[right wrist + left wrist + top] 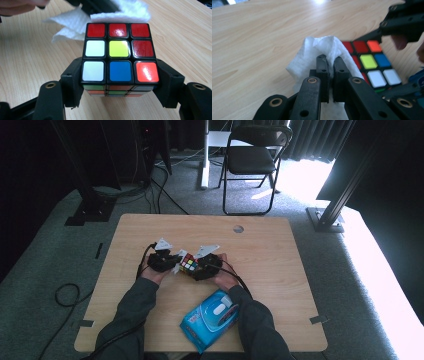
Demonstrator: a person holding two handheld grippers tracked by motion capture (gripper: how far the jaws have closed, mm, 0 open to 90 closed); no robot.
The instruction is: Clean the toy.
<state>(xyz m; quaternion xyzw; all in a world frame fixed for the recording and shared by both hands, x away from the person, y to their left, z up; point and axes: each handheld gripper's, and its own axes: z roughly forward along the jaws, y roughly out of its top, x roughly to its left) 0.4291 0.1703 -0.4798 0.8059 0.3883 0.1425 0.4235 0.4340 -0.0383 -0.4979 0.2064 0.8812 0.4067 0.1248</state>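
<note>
A puzzle cube (120, 53) with red, white, yellow, blue and orange stickers sits between the jaws of my right gripper (120, 82), which is shut on its two sides just above the table. My left gripper (331, 71) is shut on a folded white wipe (322, 48), and the wipe lies against the cube's (372, 62) red-edged side. In the high view both grippers meet at the table's middle: the left gripper (170, 262), the cube (189, 263), the right gripper (199, 268).
A blue pack of wipes (210, 319) lies on the wooden table (280, 270) near its front edge, between the forearms. A round hole (238, 228) is at the table's far side. A folding chair (252, 160) stands beyond the table.
</note>
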